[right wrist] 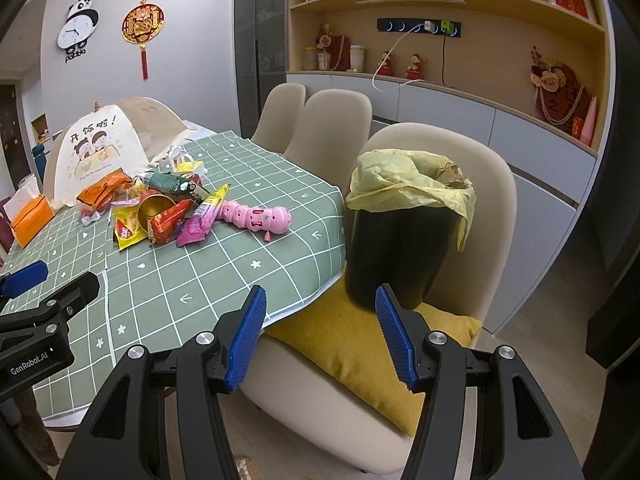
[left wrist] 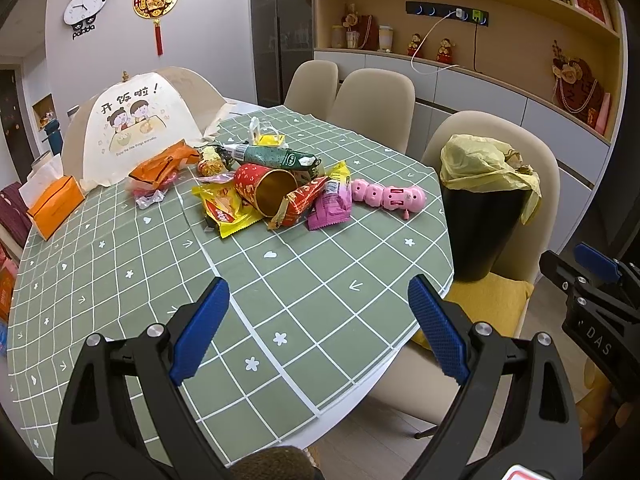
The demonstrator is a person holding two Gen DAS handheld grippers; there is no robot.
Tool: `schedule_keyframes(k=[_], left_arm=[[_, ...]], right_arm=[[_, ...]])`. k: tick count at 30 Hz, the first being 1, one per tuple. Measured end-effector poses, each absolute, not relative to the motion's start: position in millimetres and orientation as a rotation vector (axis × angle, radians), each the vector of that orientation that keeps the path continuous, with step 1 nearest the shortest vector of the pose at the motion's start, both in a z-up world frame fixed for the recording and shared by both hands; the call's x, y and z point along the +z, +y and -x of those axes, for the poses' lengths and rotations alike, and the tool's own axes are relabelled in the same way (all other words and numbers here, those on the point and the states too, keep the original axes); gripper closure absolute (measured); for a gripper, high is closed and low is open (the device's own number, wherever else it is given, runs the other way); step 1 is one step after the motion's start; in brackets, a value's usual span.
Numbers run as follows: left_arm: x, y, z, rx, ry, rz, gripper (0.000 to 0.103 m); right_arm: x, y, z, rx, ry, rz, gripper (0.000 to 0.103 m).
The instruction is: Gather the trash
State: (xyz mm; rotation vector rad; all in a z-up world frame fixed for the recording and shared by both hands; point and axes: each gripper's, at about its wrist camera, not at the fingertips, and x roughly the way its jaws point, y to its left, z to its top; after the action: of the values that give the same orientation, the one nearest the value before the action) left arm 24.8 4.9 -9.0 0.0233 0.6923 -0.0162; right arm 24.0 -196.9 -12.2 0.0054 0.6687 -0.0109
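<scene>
Progress looks close to nil, judging by how everything lies. Largest first: the table [left wrist: 120, 280] under its green checked cloth carries the whole heap of litter well out from the near edge. Off its right end a black bin [right wrist: 396, 256] with a yellow liner stands on a cushioned chair [right wrist: 472, 216], its mouth partly covered by the crumpled liner; what is inside cannot be made out. The pile itself holds a red and gold paper cup [left wrist: 266, 192] on its side, a dark green tube [left wrist: 272, 158], a yellow wrapper [left wrist: 224, 210], a purple packet [left wrist: 330, 208] and an orange packet [left wrist: 164, 166], with a pink toy [left wrist: 390, 196] just beside them. Both tools are spread wide and hold nothing: the left gripper [left wrist: 320, 328] hovers over bare cloth, the right gripper [right wrist: 320, 336] over the yellow cushion near the bin. Every piece seems left to collect.
</scene>
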Motion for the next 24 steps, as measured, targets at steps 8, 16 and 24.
schedule_keyframes(k=[8,16,24], left_arm=[[-10.8,4.2,-26.8,-0.027,0.696,-0.020,0.016],[-11.0,2.3,-27.1,-0.030,0.698,-0.020,0.016],[-11.1,2.2,-27.0,-0.031,0.697,-0.019,0.016]], right_arm=[[-13.1,-196.9,-24.3,-0.021,0.668,-0.002,0.049],[-12.3,-199.9,-23.1,-0.032,0.666,-0.009,0.049],[-11.9,-199.2,-23.8,-0.033,0.667,-0.004,0.049]])
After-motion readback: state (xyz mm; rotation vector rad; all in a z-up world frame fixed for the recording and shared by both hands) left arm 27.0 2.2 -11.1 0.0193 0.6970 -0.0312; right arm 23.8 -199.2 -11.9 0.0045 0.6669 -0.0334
